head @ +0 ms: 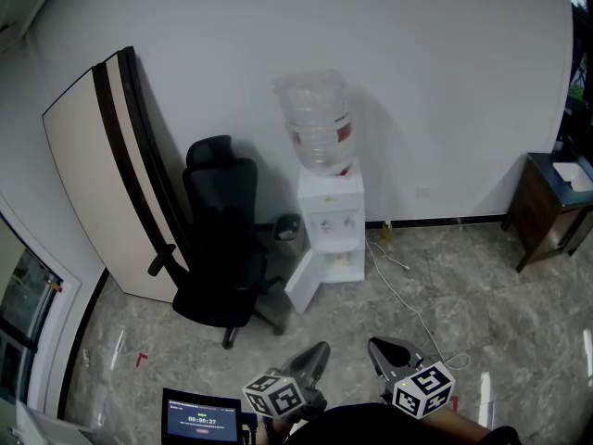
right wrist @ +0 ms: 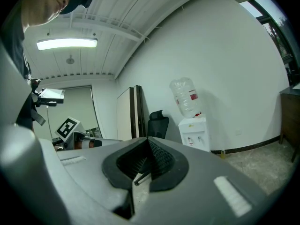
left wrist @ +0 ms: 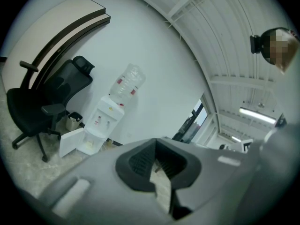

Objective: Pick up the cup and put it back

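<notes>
Across the floor (head: pixel 445 295) from the water dispenser (head: pixel 330 221) and office chair (head: pixel 222 248), left tongs (head: pixel 321 348) and right tongs (head: pixel 374 343) both clenched, nothing gripped. Cup location: can't tell, no view shows it.

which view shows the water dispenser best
Head view: the water dispenser stands whole, bottle on top, lower door open. Left gripper view shows it small and tilted; right gripper view cuts off its base.
</notes>
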### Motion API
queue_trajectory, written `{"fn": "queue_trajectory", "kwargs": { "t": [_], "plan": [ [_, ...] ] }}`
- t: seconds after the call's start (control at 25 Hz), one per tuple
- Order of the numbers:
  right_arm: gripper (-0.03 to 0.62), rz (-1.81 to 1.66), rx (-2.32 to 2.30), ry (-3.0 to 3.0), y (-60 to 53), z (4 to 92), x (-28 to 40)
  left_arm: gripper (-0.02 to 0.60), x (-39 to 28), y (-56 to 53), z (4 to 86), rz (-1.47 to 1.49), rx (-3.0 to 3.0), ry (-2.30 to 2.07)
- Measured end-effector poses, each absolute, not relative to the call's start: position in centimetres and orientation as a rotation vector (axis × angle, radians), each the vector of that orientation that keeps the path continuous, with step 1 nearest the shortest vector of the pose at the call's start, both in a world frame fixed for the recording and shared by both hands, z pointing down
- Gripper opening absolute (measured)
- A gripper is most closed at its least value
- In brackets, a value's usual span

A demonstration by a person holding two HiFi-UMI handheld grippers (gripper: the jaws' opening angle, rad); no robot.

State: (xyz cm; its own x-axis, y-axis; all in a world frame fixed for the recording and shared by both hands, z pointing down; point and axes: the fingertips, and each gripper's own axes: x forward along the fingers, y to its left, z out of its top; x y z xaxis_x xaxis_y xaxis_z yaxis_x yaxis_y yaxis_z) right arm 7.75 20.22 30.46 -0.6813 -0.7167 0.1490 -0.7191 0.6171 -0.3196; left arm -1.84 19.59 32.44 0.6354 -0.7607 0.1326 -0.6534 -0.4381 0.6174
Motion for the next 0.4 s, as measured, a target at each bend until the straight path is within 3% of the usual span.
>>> {"fn": "queue_trajectory", "kwargs": {
  "t": [0.4],
  "plan": [
    [0.008,0.558,1.242,-2.819,20.18,30.47,7.6,0.005,-1.8,19.51,32.29,-0.21,2.216,-1.092]
  ]
}}
